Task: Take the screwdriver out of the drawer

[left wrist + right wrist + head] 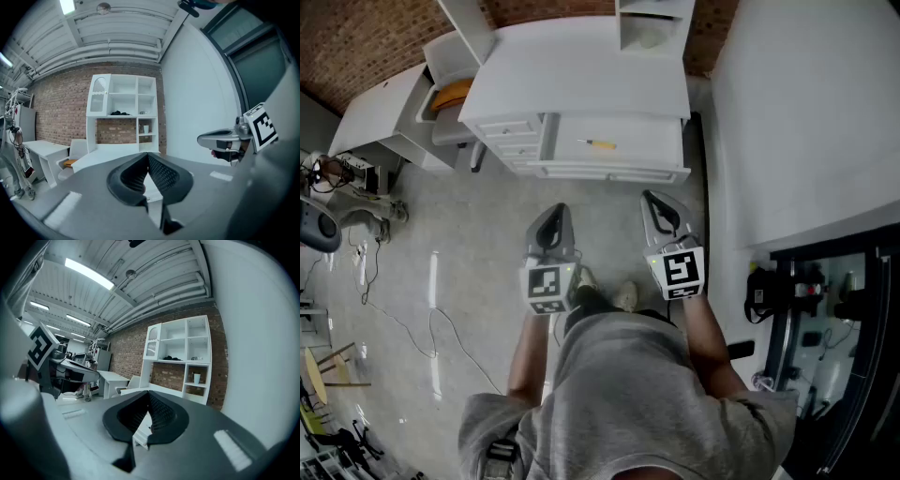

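Grey concrete floor [469, 244] is filling most of the head view, and a white desk [581, 66] is standing at the foot of a brick wall [356, 37] on its far side. The desk's wide drawer [656, 150] is standing pulled out toward the person, so its inside is lying open to the camera. The screwdriver [598, 143], yellow-handled, is lying flat on the drawer's bottom, a little left of the drawer's middle, running roughly along the drawer's front.

The person is standing well short of the drawer, holding both tools out ahead and nearly level. The left gripper [553, 217] is pointing toward the drawer's left end and the right gripper [654, 204] toward its right half. Neither is touching the drawer, and both are well apart from the screwdriver. The left gripper view is showing ribbed pads [161, 174] meeting at the tips with nothing between them, and the right gripper view is showing the same, so both are clenched and empty. This is probably a carrying posture for the approach, not a readiness to grasp.

By this reading the task is only beginning. With the drawer already open, what is remaining is to step closer, part one pair of jaws and close them across the handle. Thin and flat as the screwdriver is lying, the pads will likely need to come down close to the drawer's bottom.
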`<state>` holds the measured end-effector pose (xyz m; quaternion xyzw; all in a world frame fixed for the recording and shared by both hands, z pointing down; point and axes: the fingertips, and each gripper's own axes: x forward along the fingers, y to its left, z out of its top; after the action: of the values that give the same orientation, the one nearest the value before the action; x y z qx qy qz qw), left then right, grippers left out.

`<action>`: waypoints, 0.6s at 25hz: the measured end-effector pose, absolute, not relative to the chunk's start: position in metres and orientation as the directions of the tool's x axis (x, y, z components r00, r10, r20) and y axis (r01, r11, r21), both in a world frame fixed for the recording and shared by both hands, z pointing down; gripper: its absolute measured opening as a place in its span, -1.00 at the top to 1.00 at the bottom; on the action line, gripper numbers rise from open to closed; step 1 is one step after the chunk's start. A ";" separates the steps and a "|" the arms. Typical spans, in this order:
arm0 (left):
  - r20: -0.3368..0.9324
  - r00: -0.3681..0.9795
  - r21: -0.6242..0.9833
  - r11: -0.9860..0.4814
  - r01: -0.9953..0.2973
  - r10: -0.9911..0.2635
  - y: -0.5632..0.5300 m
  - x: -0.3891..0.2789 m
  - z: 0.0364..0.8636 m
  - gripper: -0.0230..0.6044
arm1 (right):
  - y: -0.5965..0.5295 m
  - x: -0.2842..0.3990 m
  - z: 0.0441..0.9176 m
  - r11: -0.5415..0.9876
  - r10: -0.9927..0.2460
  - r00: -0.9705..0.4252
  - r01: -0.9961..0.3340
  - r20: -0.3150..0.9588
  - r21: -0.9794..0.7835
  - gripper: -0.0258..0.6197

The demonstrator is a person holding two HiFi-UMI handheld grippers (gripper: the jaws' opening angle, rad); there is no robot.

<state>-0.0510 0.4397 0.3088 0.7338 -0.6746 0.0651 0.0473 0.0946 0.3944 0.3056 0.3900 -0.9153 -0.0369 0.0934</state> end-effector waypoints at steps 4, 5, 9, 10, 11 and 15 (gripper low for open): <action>0.159 0.082 -0.020 -0.086 -0.996 -0.984 0.436 -0.046 0.310 0.89 | 0.391 0.097 0.303 0.692 -0.721 -0.678 -0.709 0.141 0.136 0.91; 0.159 0.082 -0.021 -0.086 -0.996 -0.984 0.435 -0.046 0.309 0.89 | 0.389 0.097 0.303 0.693 -0.721 -0.679 -0.708 0.142 0.134 0.91; 0.160 0.073 -0.028 -0.079 -0.996 -0.984 0.432 -0.046 0.309 0.89 | 0.384 0.100 0.299 0.693 -0.720 -0.681 -0.710 0.129 0.120 0.91; 0.160 0.071 -0.029 -0.077 -0.997 -0.984 0.432 -0.046 0.309 0.89 | 0.383 0.100 0.299 0.694 -0.719 -0.683 -0.710 0.129 0.118 0.91; 0.159 0.069 -0.029 -0.074 -0.997 -0.985 0.432 -0.046 0.309 0.89 | 0.383 0.101 0.299 0.697 -0.717 -0.685 -0.707 0.131 0.119 0.91; 0.150 0.057 -0.030 -0.063 -0.998 -0.987 0.426 -0.043 0.305 0.89 | 0.376 0.103 0.303 0.708 -0.706 -0.692 -0.693 0.148 0.136 0.91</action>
<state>-0.0428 0.4261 0.3055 0.7260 -0.6834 0.0649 0.0407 0.1031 0.3762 0.3032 0.3807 -0.9191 -0.0346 0.0951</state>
